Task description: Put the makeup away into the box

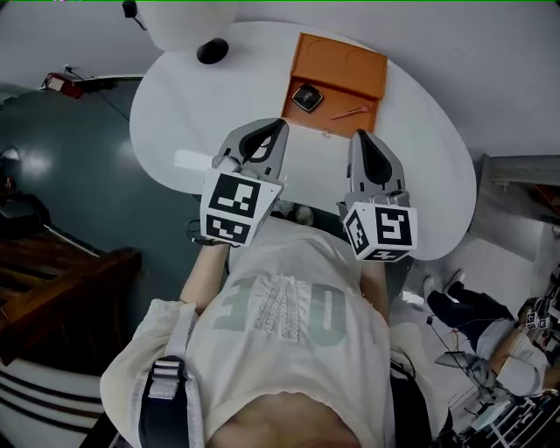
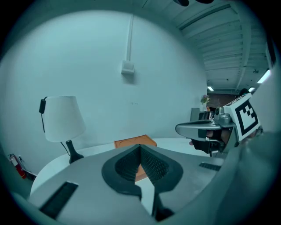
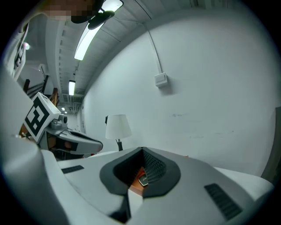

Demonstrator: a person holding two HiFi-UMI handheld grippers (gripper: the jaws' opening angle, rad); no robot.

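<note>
An orange box [image 1: 346, 66] lies open at the far side of the white oval table [image 1: 420, 166]. Inside its near half are a dark square compact [image 1: 306, 97] and a thin pink stick [image 1: 350, 112]. My left gripper [image 1: 278, 127] and right gripper [image 1: 360, 138] hang side by side over the table's near edge, close to my chest, both short of the box. Each has its jaws shut with nothing between them. In the left gripper view the shut left gripper [image 2: 140, 147] points at the box [image 2: 134, 141]. Behind the right gripper [image 3: 142, 151] tips show the box [image 3: 137, 173] and the compact [image 3: 143, 180].
A white lamp [image 1: 188, 22] with a black base stands at the table's far left. To the left, a dark wooden bench [image 1: 52, 280] stands on the floor and a red item [image 1: 59, 83] lies further back. Another person [image 1: 499, 350] sits at the lower right.
</note>
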